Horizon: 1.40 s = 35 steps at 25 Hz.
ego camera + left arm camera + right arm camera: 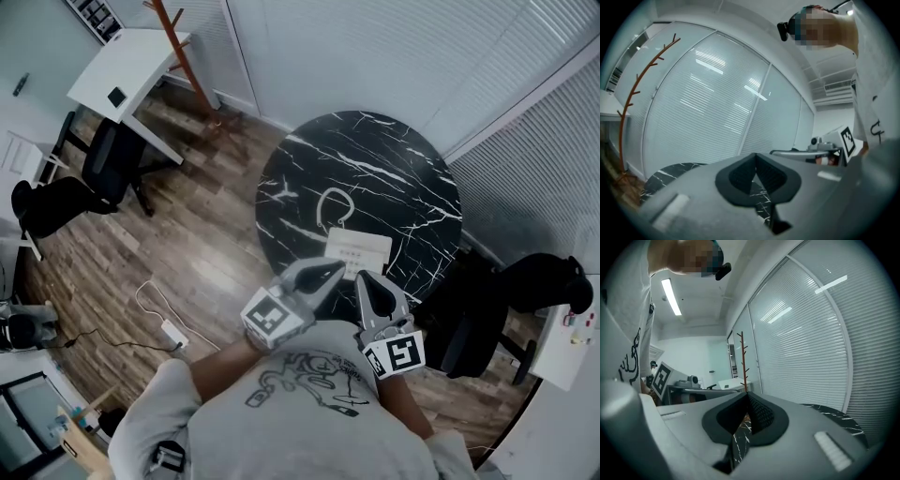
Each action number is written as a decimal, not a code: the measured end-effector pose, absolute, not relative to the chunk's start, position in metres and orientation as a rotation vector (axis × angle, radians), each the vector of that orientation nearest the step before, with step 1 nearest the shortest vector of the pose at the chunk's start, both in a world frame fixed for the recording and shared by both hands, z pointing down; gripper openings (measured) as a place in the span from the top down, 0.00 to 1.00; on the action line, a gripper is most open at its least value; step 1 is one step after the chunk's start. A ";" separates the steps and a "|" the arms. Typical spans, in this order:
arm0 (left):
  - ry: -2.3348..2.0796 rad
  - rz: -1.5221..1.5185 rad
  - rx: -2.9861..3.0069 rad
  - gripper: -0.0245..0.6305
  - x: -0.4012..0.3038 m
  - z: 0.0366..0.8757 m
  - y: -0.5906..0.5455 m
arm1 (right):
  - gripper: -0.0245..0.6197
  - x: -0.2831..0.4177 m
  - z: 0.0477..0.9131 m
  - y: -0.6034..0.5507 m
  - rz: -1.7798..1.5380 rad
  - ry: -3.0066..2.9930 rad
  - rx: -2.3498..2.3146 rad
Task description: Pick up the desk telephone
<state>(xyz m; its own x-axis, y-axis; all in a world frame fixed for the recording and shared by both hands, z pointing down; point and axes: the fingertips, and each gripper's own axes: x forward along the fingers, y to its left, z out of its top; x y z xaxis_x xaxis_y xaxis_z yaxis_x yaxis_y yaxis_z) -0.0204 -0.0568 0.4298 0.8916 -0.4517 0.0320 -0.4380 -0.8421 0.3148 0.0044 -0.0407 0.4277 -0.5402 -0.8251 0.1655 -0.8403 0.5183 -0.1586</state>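
In the head view a white desk telephone (357, 251) lies near the front edge of a round black marble table (394, 159). Its white cord (333, 204) loops across the top behind it. My left gripper (336, 271) is shut and empty, its tips just short of the phone's near left corner. My right gripper (367, 279), also shut and empty, hovers at the phone's near edge. Both point roughly level. In the left gripper view the jaws (756, 180) meet over the table (670, 174); in the right gripper view the jaws (747, 420) are closed too. Neither gripper view shows the phone.
A brown coat rack (184, 58) and a white desk (131, 67) stand at the far left. Black office chairs sit at the left (105, 171) and right (530, 286). A white power strip (174, 333) with cable lies on the wood floor. Blind-covered glass walls stand behind the table.
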 end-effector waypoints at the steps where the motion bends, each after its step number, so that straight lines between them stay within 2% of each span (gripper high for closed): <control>1: -0.663 -0.055 2.751 0.96 -0.019 0.433 -0.057 | 0.95 0.006 0.428 -0.042 0.342 -2.679 1.474; 13: -0.698 0.030 2.708 0.96 -0.001 0.464 -0.062 | 0.95 0.027 0.461 -0.040 0.395 -2.637 1.398; 16: -0.683 0.071 2.669 0.91 0.000 0.488 -0.062 | 0.95 0.032 0.478 -0.044 0.430 -2.600 1.393; 25: -0.702 0.238 2.529 0.82 -0.004 0.577 -0.072 | 0.78 0.056 0.563 -0.051 0.607 -2.433 1.379; 35: -0.700 0.461 2.367 0.65 0.005 0.682 -0.077 | 0.55 0.092 0.660 -0.057 0.753 -2.257 1.379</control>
